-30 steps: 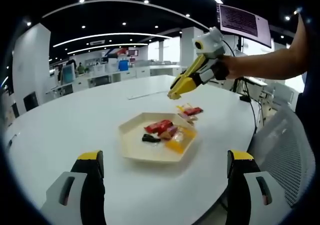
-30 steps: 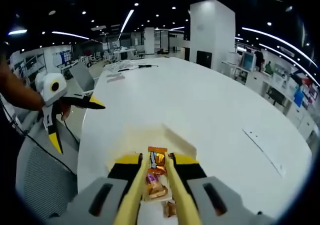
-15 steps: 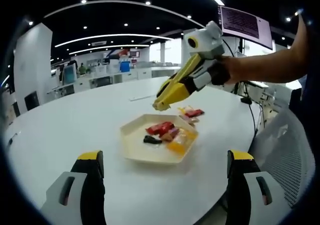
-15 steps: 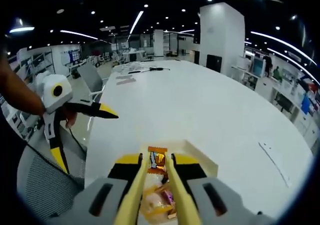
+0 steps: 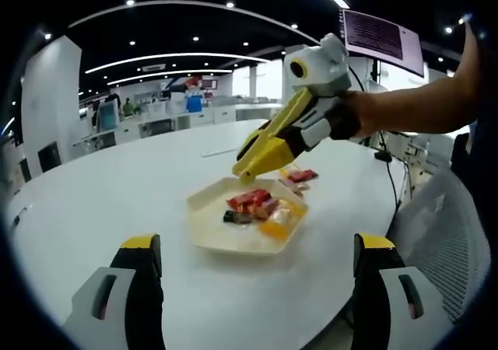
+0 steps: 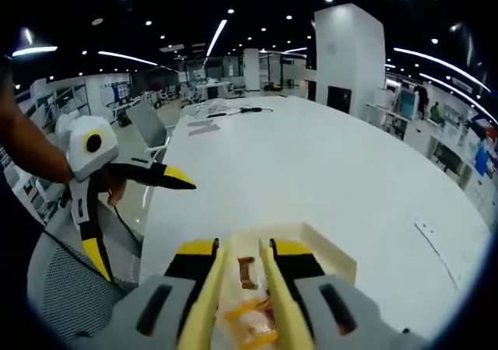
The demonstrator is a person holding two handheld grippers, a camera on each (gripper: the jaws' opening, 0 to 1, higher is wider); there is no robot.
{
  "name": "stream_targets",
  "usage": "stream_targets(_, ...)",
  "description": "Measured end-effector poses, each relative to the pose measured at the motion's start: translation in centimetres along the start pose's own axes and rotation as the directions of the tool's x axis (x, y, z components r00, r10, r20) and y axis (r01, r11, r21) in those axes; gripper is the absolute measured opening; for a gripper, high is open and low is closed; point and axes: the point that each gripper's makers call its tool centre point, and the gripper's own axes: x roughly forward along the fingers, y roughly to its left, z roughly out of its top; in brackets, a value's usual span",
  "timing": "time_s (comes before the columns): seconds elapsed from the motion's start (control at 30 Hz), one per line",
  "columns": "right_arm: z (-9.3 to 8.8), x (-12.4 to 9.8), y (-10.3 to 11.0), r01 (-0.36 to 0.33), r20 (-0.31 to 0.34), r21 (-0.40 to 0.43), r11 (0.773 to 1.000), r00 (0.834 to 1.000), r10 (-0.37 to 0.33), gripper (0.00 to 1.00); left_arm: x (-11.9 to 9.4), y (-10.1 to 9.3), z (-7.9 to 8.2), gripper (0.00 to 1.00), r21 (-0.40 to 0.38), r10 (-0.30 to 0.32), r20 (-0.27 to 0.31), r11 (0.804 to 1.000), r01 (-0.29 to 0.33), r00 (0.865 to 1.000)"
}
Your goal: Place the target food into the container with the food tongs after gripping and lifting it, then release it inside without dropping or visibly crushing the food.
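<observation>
Landmark: cream tray (image 5: 204, 233) on the white table (image 5: 117, 187); every place below is given from it.
Right gripper (image 6: 245, 249): serves as the tongs. Jaws narrowly parted, and nothing looks clamped between the tips. In the left gripper view it hangs nose-down over the tray's far side.
Left gripper (image 5: 258, 245): jaws wide apart and holding nothing, on the near side of the tray and well back from it.
Target food: small brown-and-orange wrapped snack (image 6: 246, 271), seen through the gap of the right jaws. It appears to lie inside the tray below the tips, not in the grip.
Other tray contents: orange packet (image 5: 280, 218), red wrappers (image 5: 247, 198) and one dark piece, bunched toward the tray's right half.
Outside the tray: a few wrapped snacks (image 5: 296, 176) on the table just beyond its far right edge.
Step in hand (judged): release inside the container; the snack looks let go and uncrushed.
Progress (judged): this piece is nearly or fully done; the loose snacks beyond the tray remain.
Next move calls for: lifting the right gripper straight up without nudging the tray's contents. For another piece, open wider, reach past the tray's far edge and close gently on one wrapper only.
Risk: the soft wrapper could crumple if the jaws close hard.
</observation>
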Motion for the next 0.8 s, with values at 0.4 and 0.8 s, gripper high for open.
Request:
stream_targets(0.4,0.3,-1.0,-0.2,0.000,0.027,0.011,1.000,1.000,0.000,0.26,0.1,-0.1,-0.1,1.00,-0.001,-0.002,-0.005,1.000,0.002,1.000)
stream_targets(0.8,0.3,-2.7,-1.1,0.019,0.043,0.001,1.000,0.999,-0.019,0.28,-0.4,0.3,0.6,1.00,0.019,0.007,0.009,1.000,-0.007,1.000)
